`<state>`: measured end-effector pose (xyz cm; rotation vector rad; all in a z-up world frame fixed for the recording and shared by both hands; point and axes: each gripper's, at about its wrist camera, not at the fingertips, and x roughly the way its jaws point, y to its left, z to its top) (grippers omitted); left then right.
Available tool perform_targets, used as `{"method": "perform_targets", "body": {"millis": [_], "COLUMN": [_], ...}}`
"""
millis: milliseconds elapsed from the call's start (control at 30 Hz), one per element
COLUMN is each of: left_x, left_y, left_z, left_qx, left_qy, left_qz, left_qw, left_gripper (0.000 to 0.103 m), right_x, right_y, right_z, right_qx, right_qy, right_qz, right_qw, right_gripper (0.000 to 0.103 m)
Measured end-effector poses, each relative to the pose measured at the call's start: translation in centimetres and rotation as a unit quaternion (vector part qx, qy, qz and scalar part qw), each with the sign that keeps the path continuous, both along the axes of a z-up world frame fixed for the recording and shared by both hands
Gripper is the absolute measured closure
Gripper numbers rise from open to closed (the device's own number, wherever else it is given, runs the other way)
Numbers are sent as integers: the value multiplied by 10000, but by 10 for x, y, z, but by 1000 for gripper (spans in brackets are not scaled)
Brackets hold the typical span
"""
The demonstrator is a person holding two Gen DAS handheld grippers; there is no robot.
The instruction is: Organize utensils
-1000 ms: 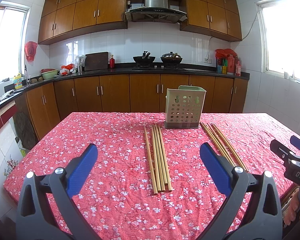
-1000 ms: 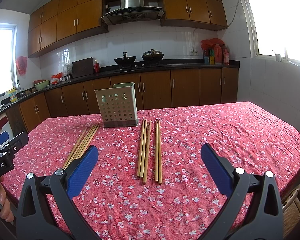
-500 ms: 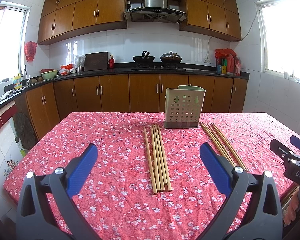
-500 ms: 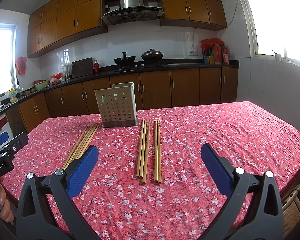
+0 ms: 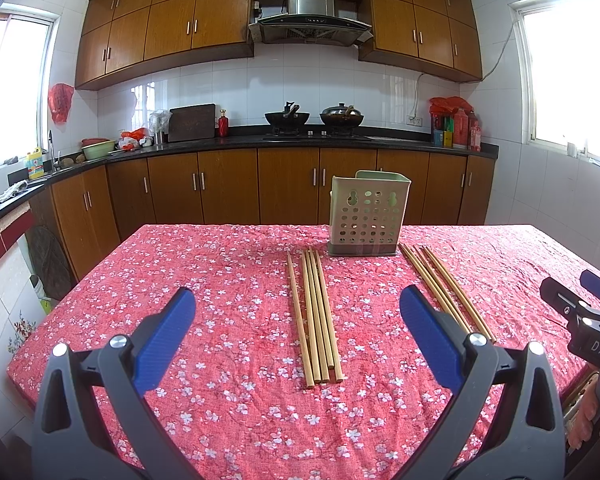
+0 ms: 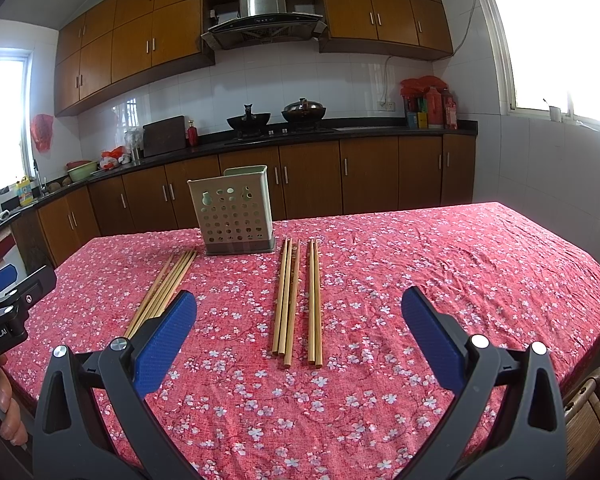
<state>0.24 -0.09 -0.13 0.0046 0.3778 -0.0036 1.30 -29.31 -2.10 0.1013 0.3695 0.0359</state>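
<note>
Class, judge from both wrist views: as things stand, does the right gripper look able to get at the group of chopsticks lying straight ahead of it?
Probably yes. The right gripper is open and empty, and the chopsticks lie flat on bare tablecloth ahead of it. The utensil holder stands behind them, not in the way.

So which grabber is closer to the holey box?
Hard to tell. The utensil holder sits slightly right of the left gripper and slightly left of the right gripper.
</note>
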Motion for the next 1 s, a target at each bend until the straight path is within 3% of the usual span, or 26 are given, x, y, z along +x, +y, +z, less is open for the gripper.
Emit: {"method": "perform_targets", "body": {"millis": [667,933,1000], "left_x": [3,26,38], "left_y": [0,11,15], "left_z": [-2,-14,-19], "left_qx": [-8,-59,-71], "left_qy": [39,408,619], "left_qz": [20,184,247], "left_qw": [10000,9990,9978], "left_gripper": [4,4,4], "right_x": [1,26,39], "right_y": [-1,-9,-16], "right_z": [-2,-10,-15], "right_qx": [-1,159,218], "right_qy": [23,378,588], "right_qz": [-6,24,-25], "right_qw": [10000,9992,9980], "right_gripper": [2,2,8]}}
